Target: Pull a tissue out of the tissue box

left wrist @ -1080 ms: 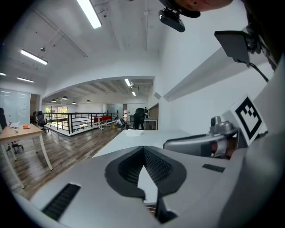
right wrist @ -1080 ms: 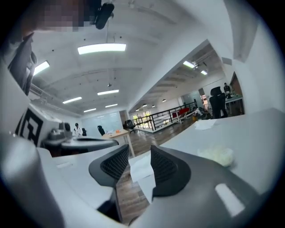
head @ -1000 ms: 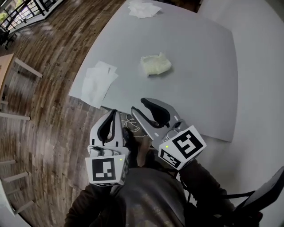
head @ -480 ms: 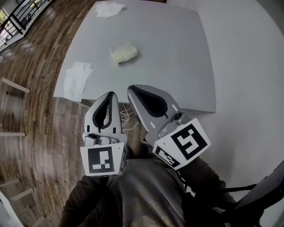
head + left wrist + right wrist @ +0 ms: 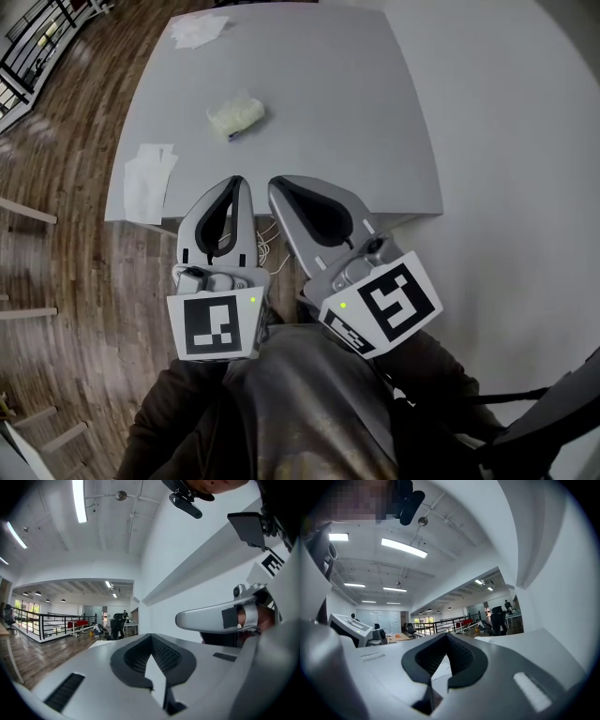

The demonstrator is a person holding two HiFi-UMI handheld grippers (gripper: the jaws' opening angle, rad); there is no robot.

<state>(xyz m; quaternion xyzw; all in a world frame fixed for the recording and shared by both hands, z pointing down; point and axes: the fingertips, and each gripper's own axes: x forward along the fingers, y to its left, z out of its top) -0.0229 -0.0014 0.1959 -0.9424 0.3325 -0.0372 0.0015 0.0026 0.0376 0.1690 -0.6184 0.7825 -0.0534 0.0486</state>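
Observation:
The tissue pack (image 5: 235, 116), a soft pale-yellow packet, lies on the grey table (image 5: 328, 112) toward its far left. Both grippers hang side by side close to my body, short of the table's near edge and well apart from the pack. My left gripper (image 5: 235, 181) is shut with nothing between its jaws; in its own view the tips (image 5: 151, 635) meet over empty air. My right gripper (image 5: 275, 187) is also shut and empty, its tips (image 5: 446, 634) closed. Both point level across the room, and neither gripper view shows the pack.
Loose white tissues (image 5: 148, 178) lie at the table's near left corner, and more tissues (image 5: 199, 30) lie at its far edge. Wooden floor (image 5: 66, 244) lies to the left, a white floor (image 5: 506, 141) to the right. A railing and distant people show in the gripper views.
Both grippers have risen and now sit nearer my head. The table and pack have slid up and left in the head view. The right gripper's jaws have closed; the left stayed shut.

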